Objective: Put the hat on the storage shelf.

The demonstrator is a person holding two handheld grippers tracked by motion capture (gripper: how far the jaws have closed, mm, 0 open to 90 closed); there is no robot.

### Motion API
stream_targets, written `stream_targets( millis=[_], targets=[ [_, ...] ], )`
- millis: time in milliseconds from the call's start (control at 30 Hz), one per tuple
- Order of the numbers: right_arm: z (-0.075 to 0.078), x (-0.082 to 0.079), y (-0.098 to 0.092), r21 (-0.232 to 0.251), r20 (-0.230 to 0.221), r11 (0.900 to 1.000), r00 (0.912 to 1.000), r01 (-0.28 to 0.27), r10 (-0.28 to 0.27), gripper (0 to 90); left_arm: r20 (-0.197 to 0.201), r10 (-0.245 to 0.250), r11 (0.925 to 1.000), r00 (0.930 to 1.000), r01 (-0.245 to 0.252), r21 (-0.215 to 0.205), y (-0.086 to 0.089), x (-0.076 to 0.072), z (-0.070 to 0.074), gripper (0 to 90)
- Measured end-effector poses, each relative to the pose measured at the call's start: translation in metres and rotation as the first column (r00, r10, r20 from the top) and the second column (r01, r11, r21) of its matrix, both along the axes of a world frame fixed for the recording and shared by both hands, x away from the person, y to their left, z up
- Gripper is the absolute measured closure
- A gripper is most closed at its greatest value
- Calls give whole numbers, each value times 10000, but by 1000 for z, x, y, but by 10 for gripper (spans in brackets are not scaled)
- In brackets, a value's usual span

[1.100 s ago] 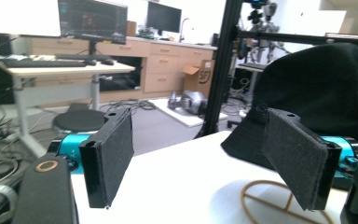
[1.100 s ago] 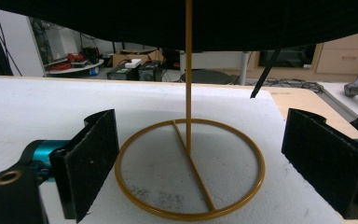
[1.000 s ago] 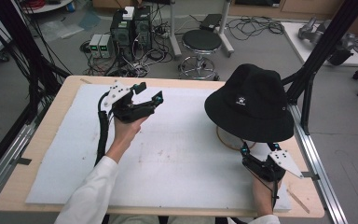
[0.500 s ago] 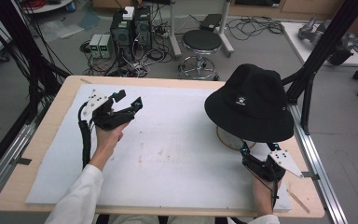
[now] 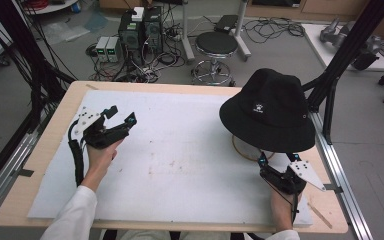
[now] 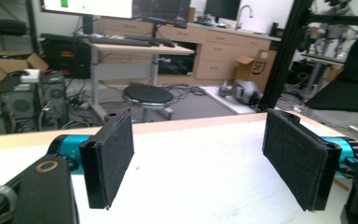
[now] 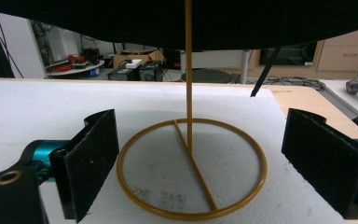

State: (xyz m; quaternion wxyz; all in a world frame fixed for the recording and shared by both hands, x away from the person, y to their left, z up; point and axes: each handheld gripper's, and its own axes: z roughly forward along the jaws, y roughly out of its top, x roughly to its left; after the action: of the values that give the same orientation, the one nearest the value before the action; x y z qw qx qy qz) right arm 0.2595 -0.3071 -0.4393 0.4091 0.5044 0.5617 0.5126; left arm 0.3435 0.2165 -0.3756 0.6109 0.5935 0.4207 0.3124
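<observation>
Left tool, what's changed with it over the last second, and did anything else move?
The left tool has drawn back leftward across the white mat, away from the black hat, toward the table's left edge. Its jaws stay open and hold nothing. The right tool has kept its place just in front of the hat's gold stand, jaws open; hat and stand have not moved.

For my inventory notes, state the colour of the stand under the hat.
Golden yellow; the stand shows best in the right gripper view.
</observation>
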Motion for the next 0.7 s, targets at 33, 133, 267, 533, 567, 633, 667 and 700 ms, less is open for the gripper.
stream_targets(
  millis=[33,133,267,533,567,633,667,700],
  targets=[
    [0,0,0,-6,14,10000,10000,14,-14,102,-8,83,10000,10000,-83,-23,3,-2,-2,250],
    [0,0,0,12,17,10000,10000,21,-21,102,-60,303,9995,9995,-303,-29,11,-8,-9,250],
    [0,0,0,3,8,10000,10000,34,-34,102,-95,625,9980,9980,-625,21,20,-17,-18,254],
    [0,0,0,-36,21,10000,10000,44,-44,102,3,1661,9860,9861,-1661,-133,42,-43,-42,254],
    [0,0,0,-36,21,10000,10000,44,-44,102,5,1798,9835,9837,-1798,-178,45,-46,-44,254],
    [0,0,0,-2,28,10000,10000,56,-56,102,-94,1952,9802,9807,-1954,-314,51,-50,-48,254],
    [0,0,0,-2,28,10000,10000,56,-56,102,-147,1974,9796,9802,-1978,-361,54,-52,-49,254],
    [0,1,0,12,33,10000,10000,59,-59,102,-154,1998,9791,9797,-2003,-362,56,-53,-49,254]
  ],
)
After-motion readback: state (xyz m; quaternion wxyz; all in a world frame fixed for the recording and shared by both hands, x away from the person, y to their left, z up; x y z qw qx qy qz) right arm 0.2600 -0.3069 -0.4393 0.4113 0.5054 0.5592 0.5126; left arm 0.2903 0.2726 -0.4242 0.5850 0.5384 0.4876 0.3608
